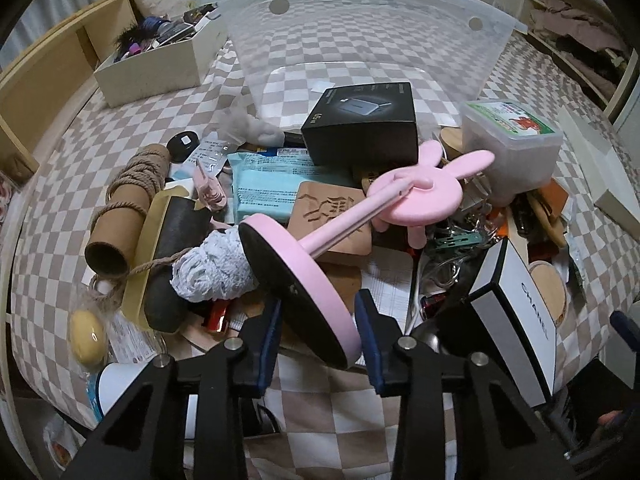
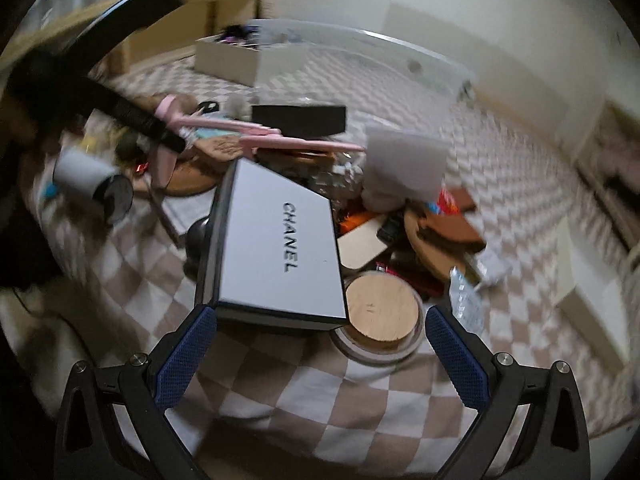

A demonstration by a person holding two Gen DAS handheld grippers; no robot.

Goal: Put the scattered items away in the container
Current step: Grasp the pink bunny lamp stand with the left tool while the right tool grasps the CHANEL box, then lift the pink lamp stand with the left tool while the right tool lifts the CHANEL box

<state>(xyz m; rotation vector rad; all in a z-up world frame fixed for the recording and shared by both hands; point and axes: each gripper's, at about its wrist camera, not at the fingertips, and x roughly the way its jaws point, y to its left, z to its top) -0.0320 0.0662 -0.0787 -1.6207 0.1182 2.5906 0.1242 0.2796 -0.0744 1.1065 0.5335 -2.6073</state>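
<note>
While the left gripper (image 1: pixel 316 336) has its two blue-padded fingers (image 1: pixel 268 344) closed on the round base of the pink rabbit stand (image 1: pixel 340 224), the stand leans forward over the pile, with its rabbit-ear top near the black product box (image 1: pixel 360 124). The clear plastic container (image 1: pixel 360 32) stands behind the pile, open and almost bare inside. I judge that the step in hand is to carry this stand into the container; to do it well, the grip on the base edge should stay firm, because the long stem and heavy top can turn the base between the pads, and the lift should clear the black box and the lidded plastic tub (image 1: pixel 516 140) before it goes over the rim. The gripper points forward and a little down, low over the checkered cloth (image 1: pixel 320 412). From the right wrist view, which is blurred, the right gripper (image 2: pixel 320 344) has its fingers wide apart and holds nothing. It hovers low just before the white Chanel box (image 2: pixel 280 240) and the jar with a wooden lid (image 2: pixel 380 312), which sit side by side. The pink stand (image 2: pixel 248 130) and the left gripper's dark body (image 2: pixel 132 116) show at the left, and the container (image 2: pixel 400 60) is far behind.
</note>
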